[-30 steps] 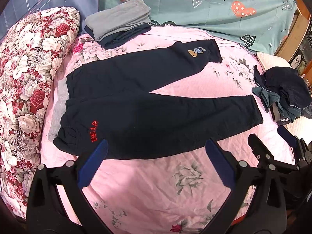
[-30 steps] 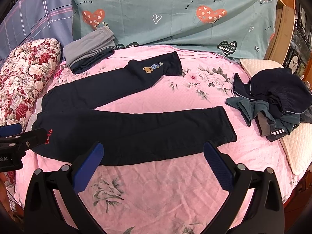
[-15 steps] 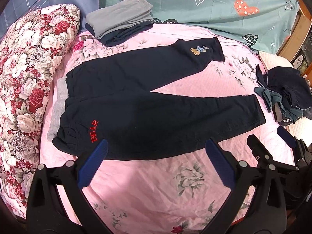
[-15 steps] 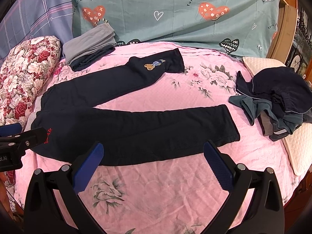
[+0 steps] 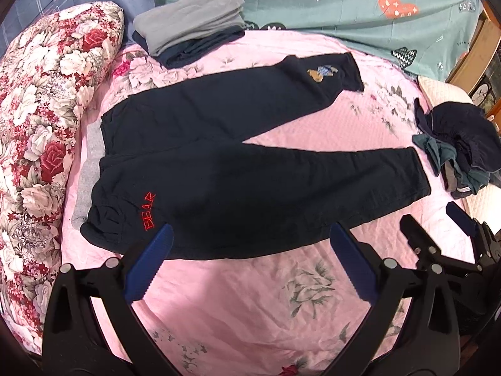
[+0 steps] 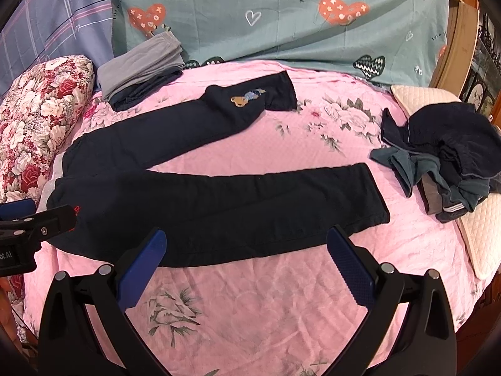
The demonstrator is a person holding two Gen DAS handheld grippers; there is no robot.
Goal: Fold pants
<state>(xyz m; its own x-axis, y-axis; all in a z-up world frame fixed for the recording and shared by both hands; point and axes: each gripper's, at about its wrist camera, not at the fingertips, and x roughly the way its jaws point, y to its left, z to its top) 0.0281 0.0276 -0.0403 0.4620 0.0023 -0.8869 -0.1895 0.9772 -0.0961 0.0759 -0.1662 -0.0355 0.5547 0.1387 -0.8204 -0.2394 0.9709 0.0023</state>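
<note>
Dark navy pants (image 5: 219, 181) (image 6: 219, 206) lie spread flat on the pink floral bedspread (image 5: 250, 307), waist to the left, both legs fanning out to the right. Red "BEAR" lettering (image 5: 149, 210) marks the near hip and a bear patch (image 5: 321, 72) (image 6: 247, 97) sits near the far leg's cuff. My left gripper (image 5: 250, 244) hovers open just short of the near leg's edge, nothing between its blue pads. My right gripper (image 6: 247, 247) is open too, above the same leg nearer its cuff. Each gripper shows at the edge of the other's view.
A floral pillow (image 5: 40, 119) runs along the left. A folded stack of grey and navy clothes (image 5: 191, 37) sits at the back. A heap of dark unfolded garments (image 6: 444, 169) rests on a cream cushion (image 6: 482, 238) at right. Teal bedding (image 6: 281, 15) lies behind.
Both grippers have edged slightly forward toward the pants, which now sit a little lower and nearer in both views. The pants themselves have not moved.
</note>
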